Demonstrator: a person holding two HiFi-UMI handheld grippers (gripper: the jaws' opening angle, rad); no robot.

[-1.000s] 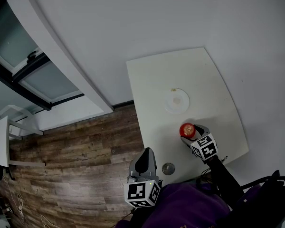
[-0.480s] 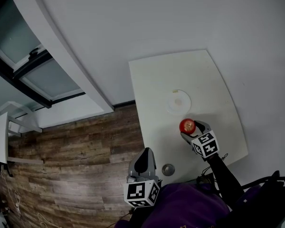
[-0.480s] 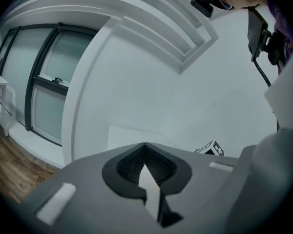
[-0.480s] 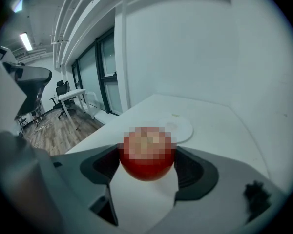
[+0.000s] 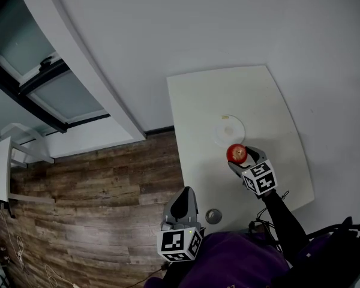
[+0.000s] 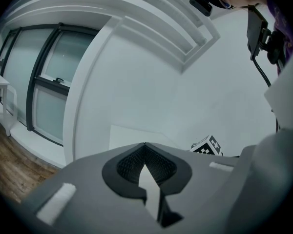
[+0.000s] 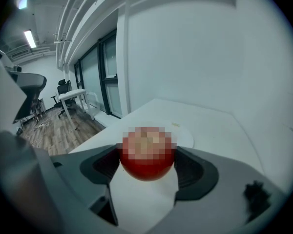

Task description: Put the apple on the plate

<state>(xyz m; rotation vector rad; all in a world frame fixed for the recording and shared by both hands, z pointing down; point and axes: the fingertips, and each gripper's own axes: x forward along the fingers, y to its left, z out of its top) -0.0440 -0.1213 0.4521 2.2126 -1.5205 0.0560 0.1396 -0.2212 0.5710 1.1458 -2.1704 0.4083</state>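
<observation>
A red apple [image 5: 236,153] is held between the jaws of my right gripper [image 5: 240,156], which is shut on it above the white table [image 5: 276,110]. In the right gripper view the apple [image 7: 147,165] hangs clear of the tabletop, its upper part under a mosaic patch. The white plate [image 5: 228,128] lies on the table just beyond the apple; it shows as a flat disc [image 7: 184,135] behind the fruit. My left gripper [image 5: 181,204] hovers off the table's near left corner, over the wooden floor. Its jaws stand shut with nothing between them [image 6: 147,167].
A small round grey object [image 5: 213,215] lies near the table's front left corner. The table stands against a white wall [image 5: 198,29]. To the left are a wooden floor [image 5: 90,203], dark-framed windows [image 5: 42,83] and a white desk [image 5: 0,176].
My right gripper has carried the apple a little farther from me, toward the plate, and slightly higher. The left gripper has stayed put.
</observation>
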